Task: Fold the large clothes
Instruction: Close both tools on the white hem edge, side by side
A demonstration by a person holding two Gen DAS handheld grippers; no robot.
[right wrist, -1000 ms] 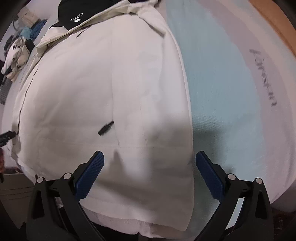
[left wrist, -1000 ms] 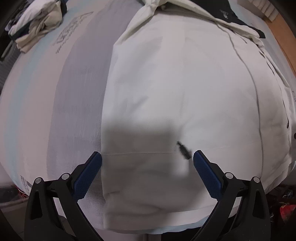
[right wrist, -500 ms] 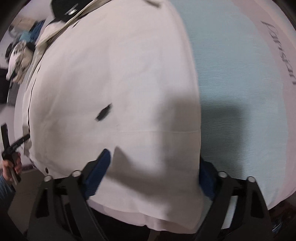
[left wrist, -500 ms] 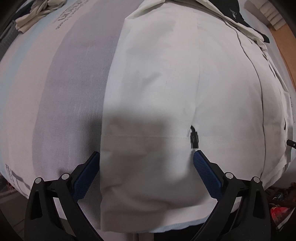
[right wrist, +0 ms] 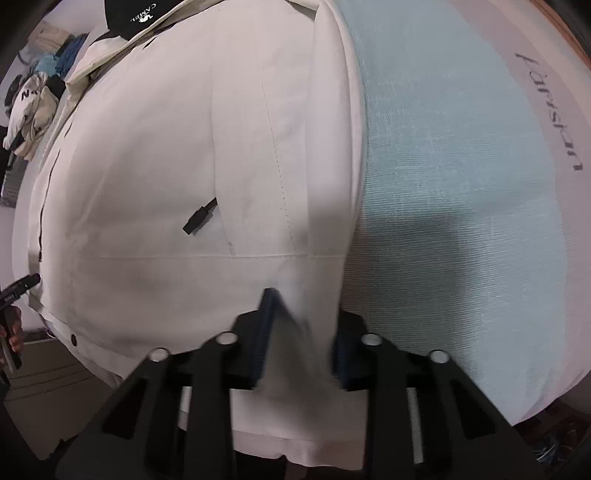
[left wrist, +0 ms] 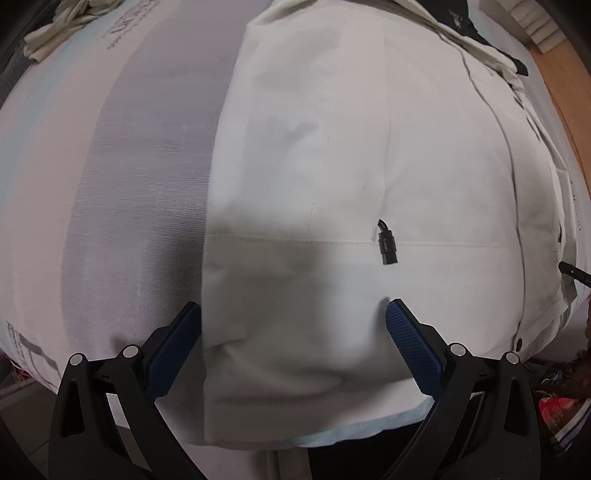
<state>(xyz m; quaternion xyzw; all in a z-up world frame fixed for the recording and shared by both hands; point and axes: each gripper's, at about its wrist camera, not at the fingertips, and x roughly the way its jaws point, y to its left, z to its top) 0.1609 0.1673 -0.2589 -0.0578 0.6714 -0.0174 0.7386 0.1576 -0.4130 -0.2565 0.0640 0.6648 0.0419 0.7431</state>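
A large white jacket (left wrist: 332, 166) lies spread flat on a striped bed sheet (left wrist: 110, 184). My left gripper (left wrist: 291, 314) is open and points down over the jacket's lower left corner. Its blue pads (left wrist: 410, 343) straddle the side edge and the hem panel, with a black zipper pull (left wrist: 386, 245) just beyond the right pad. In the right wrist view, my right gripper (right wrist: 304, 314) stands at the lower right corner of the jacket (right wrist: 166, 147). Its jaws are closing, and a bunched ridge of fabric sits pinched between the pads. A second zipper pull (right wrist: 199, 219) lies to its left.
The sheet (right wrist: 461, 184) runs light blue and pale to the right, with dark lettering. Black lining with a white label (right wrist: 136, 18) shows at the collar. Piles of clothes (right wrist: 33, 110) (left wrist: 66, 26) lie at the far corners. A hand (right wrist: 13, 328) shows at the left edge.
The right jaws have come together from wide open onto the jacket's corner, gathering fabric into a ridge. The left gripper has drifted lower and nearer the hem, still open.
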